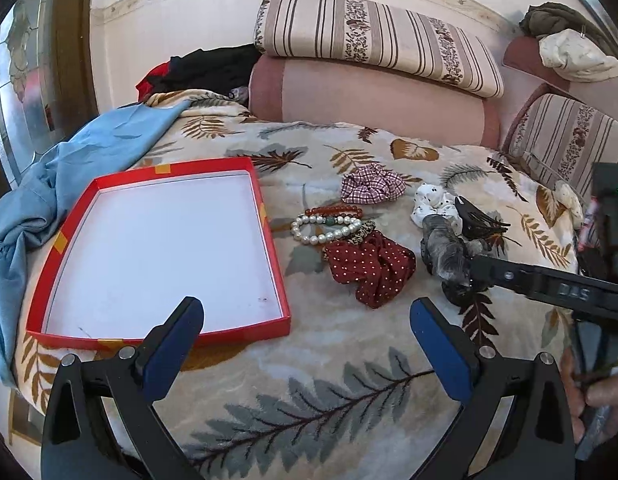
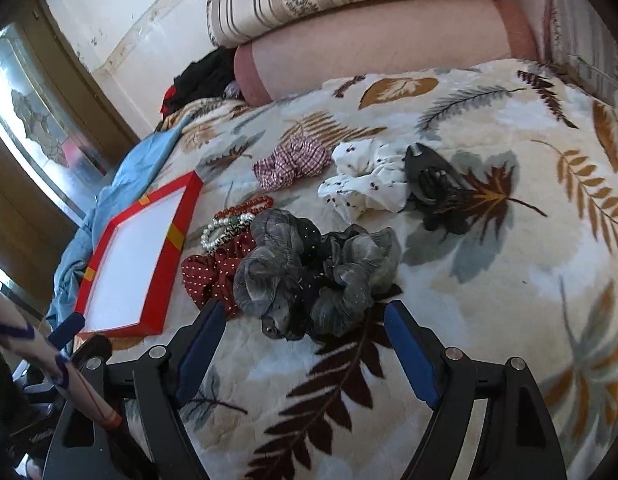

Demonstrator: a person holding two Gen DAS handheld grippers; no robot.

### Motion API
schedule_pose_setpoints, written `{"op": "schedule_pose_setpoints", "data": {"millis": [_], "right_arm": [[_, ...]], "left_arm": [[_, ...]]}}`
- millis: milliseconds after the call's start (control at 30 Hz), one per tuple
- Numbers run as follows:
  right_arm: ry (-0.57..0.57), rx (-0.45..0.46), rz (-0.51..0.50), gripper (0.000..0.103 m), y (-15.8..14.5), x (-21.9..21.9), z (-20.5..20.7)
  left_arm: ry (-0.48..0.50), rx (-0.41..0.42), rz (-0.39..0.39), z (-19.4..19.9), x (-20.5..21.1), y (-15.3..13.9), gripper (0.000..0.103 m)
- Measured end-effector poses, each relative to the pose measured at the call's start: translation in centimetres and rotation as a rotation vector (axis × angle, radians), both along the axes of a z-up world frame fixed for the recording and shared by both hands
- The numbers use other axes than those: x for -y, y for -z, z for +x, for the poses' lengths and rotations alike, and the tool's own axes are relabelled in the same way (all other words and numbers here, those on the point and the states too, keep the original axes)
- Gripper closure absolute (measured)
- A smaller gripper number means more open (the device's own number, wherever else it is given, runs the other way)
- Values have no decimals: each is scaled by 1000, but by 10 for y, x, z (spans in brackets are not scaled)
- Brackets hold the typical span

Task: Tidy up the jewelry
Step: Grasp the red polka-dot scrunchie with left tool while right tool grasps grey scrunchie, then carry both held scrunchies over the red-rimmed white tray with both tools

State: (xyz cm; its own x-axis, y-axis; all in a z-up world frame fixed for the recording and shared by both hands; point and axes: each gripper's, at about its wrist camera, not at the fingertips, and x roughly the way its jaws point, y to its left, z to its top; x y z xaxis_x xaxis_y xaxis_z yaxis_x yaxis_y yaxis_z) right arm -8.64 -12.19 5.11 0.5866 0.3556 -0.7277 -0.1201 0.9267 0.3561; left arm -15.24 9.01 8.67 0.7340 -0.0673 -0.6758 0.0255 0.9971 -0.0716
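An empty red tray with a white floor (image 1: 165, 248) (image 2: 129, 264) lies on the leaf-print blanket at the left. Right of it lie a pearl bracelet (image 1: 329, 230) (image 2: 219, 230), a red bead bracelet (image 1: 333, 211) (image 2: 245, 205), a dark red dotted scrunchie (image 1: 369, 266) (image 2: 211, 274), a checked scrunchie (image 1: 371, 188) (image 2: 291, 162), a white spotted scrunchie (image 1: 433, 206) (image 2: 365, 186), a grey scrunchie (image 1: 449, 254) (image 2: 309, 272) and a black hair claw (image 1: 483, 222) (image 2: 433, 180). My left gripper (image 1: 307, 338) is open and empty, near the tray's front right corner. My right gripper (image 2: 305, 354) is open, just in front of the grey scrunchie, and shows in the left wrist view (image 1: 549, 284).
Striped and pink cushions (image 1: 373, 72) line the back. A blue cloth (image 1: 89, 168) lies beside the tray at the bed's left edge. Dark clothes (image 1: 205, 68) are piled at the back left. A door (image 2: 37, 128) stands at the left.
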Motion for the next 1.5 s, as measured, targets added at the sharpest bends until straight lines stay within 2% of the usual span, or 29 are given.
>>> {"op": "schedule_pose_setpoints", "data": {"millis": [167, 233, 300, 400, 667, 733, 800, 867, 967, 1067, 1133, 1200, 1500], "right_arm": [[4, -52, -15, 14, 17, -3, 22], [-8, -58, -2, 21, 22, -2, 28], [-22, -52, 2, 58, 25, -2, 30], [-37, -50, 20, 72, 29, 2, 30], [47, 76, 51, 75, 2, 34, 18], [49, 83, 62, 75, -1, 38, 17], [51, 83, 71, 75, -1, 39, 18], [45, 81, 82, 75, -1, 39, 19], [34, 86, 83, 75, -2, 38, 20], [30, 85, 91, 75, -1, 38, 21], [32, 83, 98, 75, -1, 39, 21], [30, 80, 112, 75, -1, 40, 21], [47, 94, 131, 75, -4, 47, 19]], "left_arm": [[4, -25, -14, 5, 0, 6, 0], [10, -31, -18, 7, 1, 7, 0], [23, -39, -21, 11, 4, 9, 0], [45, -56, -34, 20, 10, 11, 0], [100, -139, -93, 63, 38, 28, 2], [102, -165, -95, 75, 44, 35, 15], [97, -189, -88, 86, 48, 43, 20], [94, -219, -85, 96, 51, 53, 32], [83, -201, -29, 101, 58, 59, 35], [73, -168, -8, 97, 56, 58, 53], [111, -152, -55, 93, 53, 54, 86], [135, -143, -93, 90, 53, 49, 86], [261, 4, -54, 69, 77, 22, 86]]}}
